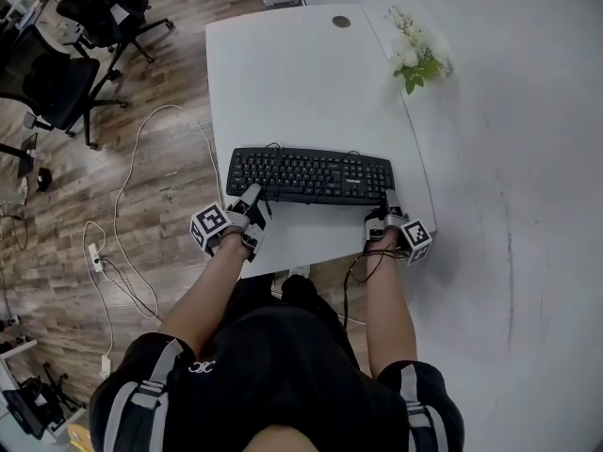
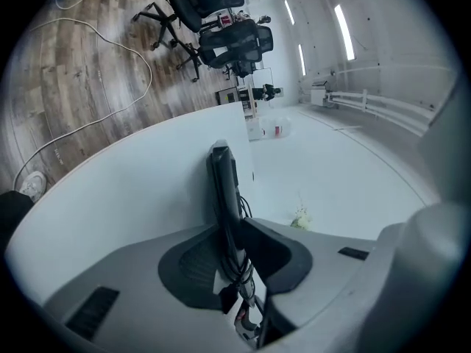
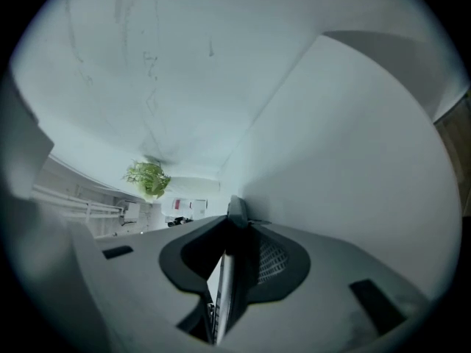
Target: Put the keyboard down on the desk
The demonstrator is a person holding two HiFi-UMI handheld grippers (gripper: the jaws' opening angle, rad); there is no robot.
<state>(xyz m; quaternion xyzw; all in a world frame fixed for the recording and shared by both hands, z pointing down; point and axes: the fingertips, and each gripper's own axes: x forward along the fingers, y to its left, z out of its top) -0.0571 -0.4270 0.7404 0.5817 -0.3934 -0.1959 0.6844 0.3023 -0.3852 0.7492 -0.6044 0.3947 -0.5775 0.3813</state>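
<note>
A black keyboard (image 1: 311, 175) stretches flat across the near part of the white desk (image 1: 283, 73). My left gripper (image 1: 252, 201) is shut on its near left corner. My right gripper (image 1: 386, 207) is shut on its near right corner. The left gripper view has the keyboard (image 2: 224, 186) edge-on between the jaws, its coiled cable bunched against them. Seen from the right gripper, the keyboard's thin edge (image 3: 234, 215) is pinched between the two pads. I cannot tell whether the keyboard rests on the desk or hangs just above it.
A small bunch of white flowers (image 1: 417, 55) lies at the desk's far right, and a round cable grommet (image 1: 341, 22) sits at its far edge. Black office chairs (image 1: 66, 73) stand on the wooden floor to the left, with loose cables (image 1: 122, 224) and a power strip (image 1: 94, 255).
</note>
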